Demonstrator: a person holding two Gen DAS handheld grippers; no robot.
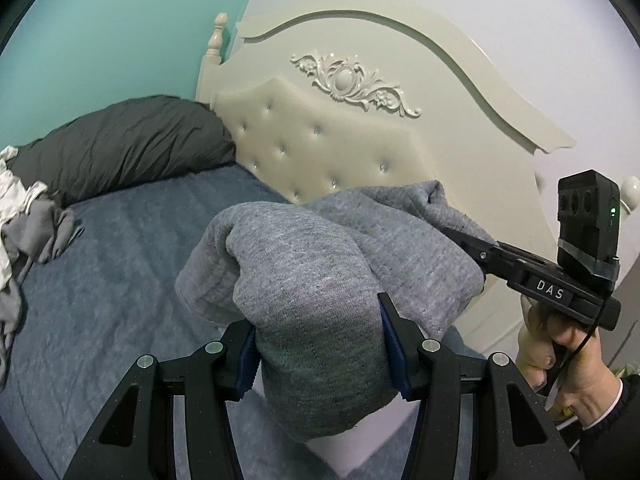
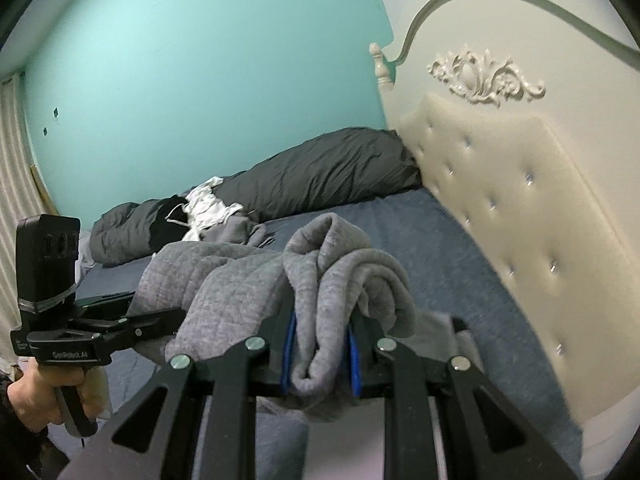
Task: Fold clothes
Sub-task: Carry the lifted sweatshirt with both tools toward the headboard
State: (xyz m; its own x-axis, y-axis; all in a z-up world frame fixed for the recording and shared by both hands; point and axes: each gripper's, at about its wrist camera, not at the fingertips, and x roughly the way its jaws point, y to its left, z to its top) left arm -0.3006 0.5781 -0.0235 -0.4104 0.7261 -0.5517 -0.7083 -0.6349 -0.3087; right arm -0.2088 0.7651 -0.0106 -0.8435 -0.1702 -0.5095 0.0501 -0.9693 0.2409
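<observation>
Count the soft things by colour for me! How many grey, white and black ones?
Grey: 3, the held garment, the crumpled one on the bed, the dark duvet
White: 1, the cloth
Black: 1, the garment
Total: 5

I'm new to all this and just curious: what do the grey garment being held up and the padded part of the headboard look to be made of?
The grey garment looks like soft heathered knit, perhaps cotton jersey or fleece: matte, speckled, with visible knit ribs and limp folds. The padded headboard panel looks like cream leather or faux leather: smooth, faintly glossy, tufted with shiny studs. I cannot tell which.
</observation>
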